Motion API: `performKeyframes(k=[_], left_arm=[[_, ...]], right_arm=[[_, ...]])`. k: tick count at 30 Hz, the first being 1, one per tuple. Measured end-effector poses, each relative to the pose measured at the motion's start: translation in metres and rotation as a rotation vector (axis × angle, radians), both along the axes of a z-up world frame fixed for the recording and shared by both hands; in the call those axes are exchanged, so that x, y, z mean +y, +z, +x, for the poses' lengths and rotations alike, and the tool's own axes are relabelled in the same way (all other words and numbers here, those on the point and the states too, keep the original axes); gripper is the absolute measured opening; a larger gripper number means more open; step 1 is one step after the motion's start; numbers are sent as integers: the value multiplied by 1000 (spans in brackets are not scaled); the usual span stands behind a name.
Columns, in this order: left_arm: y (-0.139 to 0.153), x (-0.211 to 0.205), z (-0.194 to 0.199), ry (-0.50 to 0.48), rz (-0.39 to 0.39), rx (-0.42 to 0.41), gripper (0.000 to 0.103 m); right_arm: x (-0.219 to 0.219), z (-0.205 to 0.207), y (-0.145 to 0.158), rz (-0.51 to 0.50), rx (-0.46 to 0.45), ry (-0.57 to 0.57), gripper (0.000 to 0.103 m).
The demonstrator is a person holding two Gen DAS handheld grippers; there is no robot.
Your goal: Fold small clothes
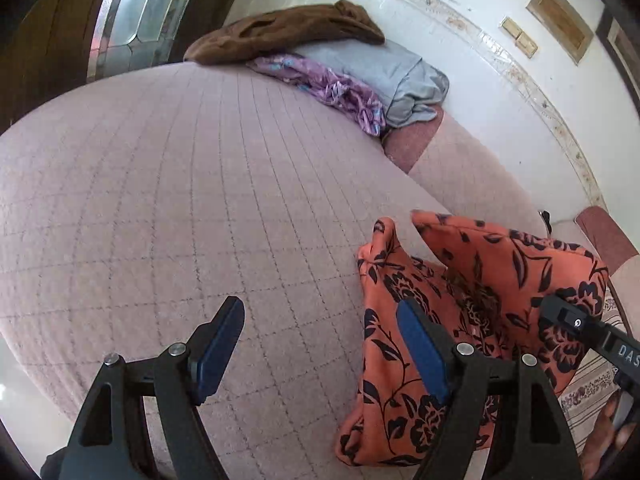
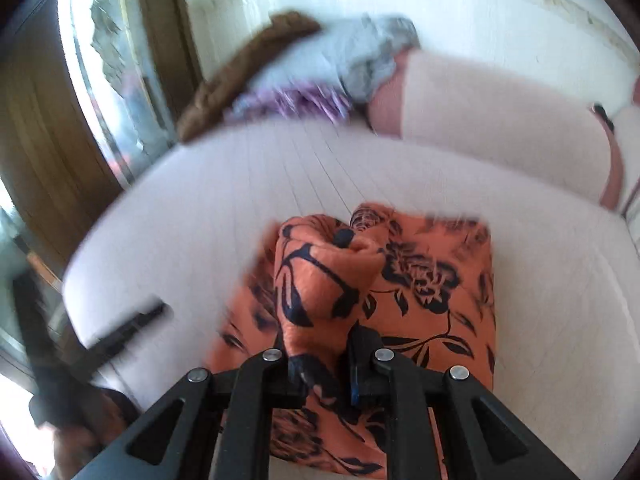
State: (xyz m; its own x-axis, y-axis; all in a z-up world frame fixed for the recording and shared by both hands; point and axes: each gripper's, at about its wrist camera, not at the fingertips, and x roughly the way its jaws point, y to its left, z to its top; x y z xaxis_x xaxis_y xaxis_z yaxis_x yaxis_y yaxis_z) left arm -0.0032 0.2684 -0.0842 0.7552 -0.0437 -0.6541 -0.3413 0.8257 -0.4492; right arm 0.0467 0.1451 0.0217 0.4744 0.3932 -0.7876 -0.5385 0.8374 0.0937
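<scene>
We've got the orange floral garment [image 2: 400,280] on the quilted pink bed cover [image 1: 180,200], near its right edge. R wrist view shows what the L can't: right gripper [image 2: 324,364] pinched tight on a bunched fold of it. L view shows left gripper [image 1: 316,344] spread wide, nothing between its fingers, just beside the cloth. Sharp only in L view: brown [image 1: 288,28], purple [image 1: 324,88] & grey clothes [image 1: 392,72] piled at far end.

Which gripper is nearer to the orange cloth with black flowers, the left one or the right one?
Right. The right gripper is shut on a bunched fold of the orange cloth. The left gripper is open beside it, one finger in front of the cloth and holding nothing.
</scene>
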Motion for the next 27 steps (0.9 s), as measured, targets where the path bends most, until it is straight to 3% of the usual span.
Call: performKeyframes(k=[3, 6, 8, 9, 10, 11, 15, 20, 22, 25, 27], left_arm=[[-1, 22, -14, 60, -117, -40, 79], [-13, 38, -20, 104, -236, -18, 79], [-10, 36, -19, 80, -224, -31, 79], [-6, 32, -17, 57, -216, -33, 79], [-4, 26, -13, 18, -217, -27, 79], [-1, 20, -8, -19, -222, -21, 79], [15, -19, -3, -199, -212, -14, 79], [38, -77, 15, -361, -45, 25, 79], [40, -92, 29, -408, 1, 55, 79], [35, -98, 52, -445, 21, 111, 79], [32, -93, 72, -462, -16, 133, 79]], right_arm=[[18, -16, -24, -9, 43, 68, 14], [37, -26, -107, -177, 186, 133, 19], [32, -39, -104, -143, 96, 147, 26], [26, -42, -98, -107, 110, 161, 44], [22, -41, -95, -69, 149, 173, 75], [16, -42, -92, -34, 178, 183, 83], [-15, -55, -80, 52, 177, 140, 85], [-90, -68, -57, 233, 190, -30, 85], [-97, -69, -55, 259, 206, -61, 85], [-117, -69, -55, 284, 211, -95, 85], [-127, -77, -55, 305, 221, -115, 85]])
